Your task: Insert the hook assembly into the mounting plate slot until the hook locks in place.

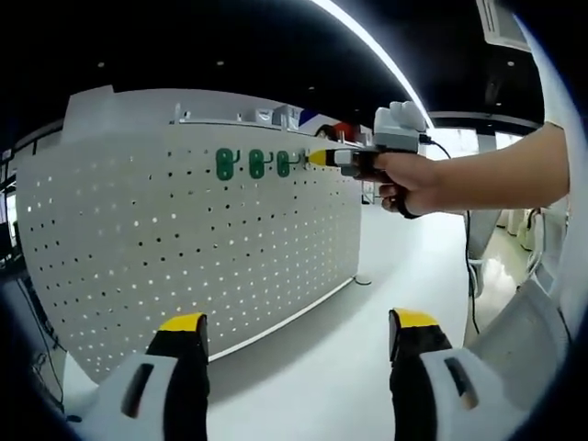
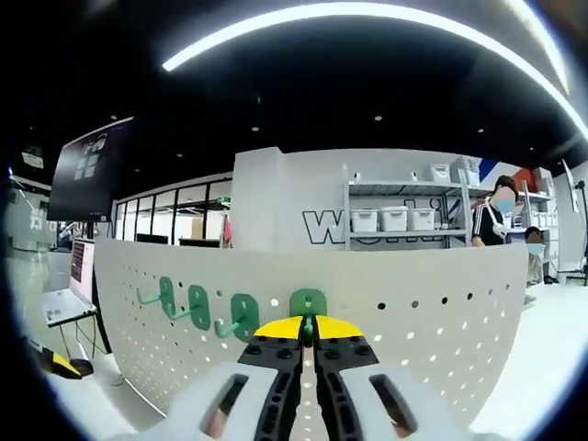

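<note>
Hook at the pegboard's top edge

Green hook (image 2: 308, 303), pinched by the clenched right gripper (image 2: 309, 327), sits against the pegboard (image 2: 432, 312) beside three mounted hooks (image 2: 197, 308). Likely light, stiff plastic; best gripped by its stem. Left gripper (image 1: 299, 323) hangs released, well apart.

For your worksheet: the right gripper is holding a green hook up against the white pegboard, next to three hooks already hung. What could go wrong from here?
1. The right gripper pinches the green hook by a thin part, so it might twist or slip while being pushed into the pegboard.
2. The three hung hooks sit close by; a sideways move could knock one.
3. The left gripper hangs open, away from the board, so nothing steadies the panel.
</note>
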`<act>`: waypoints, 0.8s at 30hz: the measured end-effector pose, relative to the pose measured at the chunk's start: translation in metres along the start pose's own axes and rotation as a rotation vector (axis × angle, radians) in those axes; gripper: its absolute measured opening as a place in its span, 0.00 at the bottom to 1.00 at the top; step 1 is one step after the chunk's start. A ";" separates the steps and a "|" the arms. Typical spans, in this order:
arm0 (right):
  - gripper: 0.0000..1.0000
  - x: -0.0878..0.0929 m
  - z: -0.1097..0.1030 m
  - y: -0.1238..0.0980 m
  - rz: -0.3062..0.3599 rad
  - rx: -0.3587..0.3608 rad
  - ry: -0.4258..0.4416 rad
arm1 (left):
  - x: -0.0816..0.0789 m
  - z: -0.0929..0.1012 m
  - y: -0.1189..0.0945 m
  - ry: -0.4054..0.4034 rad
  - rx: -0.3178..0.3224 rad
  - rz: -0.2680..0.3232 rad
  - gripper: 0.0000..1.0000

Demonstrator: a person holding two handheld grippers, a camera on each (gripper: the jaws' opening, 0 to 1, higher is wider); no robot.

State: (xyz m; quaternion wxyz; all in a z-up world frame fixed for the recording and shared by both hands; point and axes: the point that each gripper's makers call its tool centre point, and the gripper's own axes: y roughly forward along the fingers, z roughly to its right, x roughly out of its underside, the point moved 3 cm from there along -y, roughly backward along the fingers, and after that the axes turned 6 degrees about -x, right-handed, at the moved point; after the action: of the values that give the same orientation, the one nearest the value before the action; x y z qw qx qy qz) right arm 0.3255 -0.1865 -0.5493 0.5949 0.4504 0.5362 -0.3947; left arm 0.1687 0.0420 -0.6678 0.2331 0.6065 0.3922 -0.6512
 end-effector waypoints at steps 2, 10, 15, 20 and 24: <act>0.01 0.001 0.000 0.002 -0.003 -0.005 0.004 | 0.000 0.000 0.000 0.000 0.000 -0.001 0.83; 0.01 0.007 -0.002 0.003 -0.018 -0.006 0.005 | 0.003 -0.002 -0.003 -0.004 -0.002 -0.009 0.82; 0.01 0.007 -0.003 0.004 -0.007 0.011 0.014 | 0.004 -0.004 -0.005 -0.005 -0.008 -0.011 0.81; 0.01 0.008 -0.002 0.005 -0.003 0.033 0.004 | 0.006 -0.006 -0.006 -0.006 -0.014 -0.015 0.81; 0.01 0.009 -0.004 0.007 -0.015 0.060 -0.034 | 0.007 -0.007 -0.007 -0.007 -0.014 -0.017 0.81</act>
State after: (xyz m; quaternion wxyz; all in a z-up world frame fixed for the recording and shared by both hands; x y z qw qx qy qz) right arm 0.3321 -0.1801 -0.5571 0.5870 0.4574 0.5172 -0.4228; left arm 0.1661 0.0526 -0.6728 0.2333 0.5991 0.4011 -0.6524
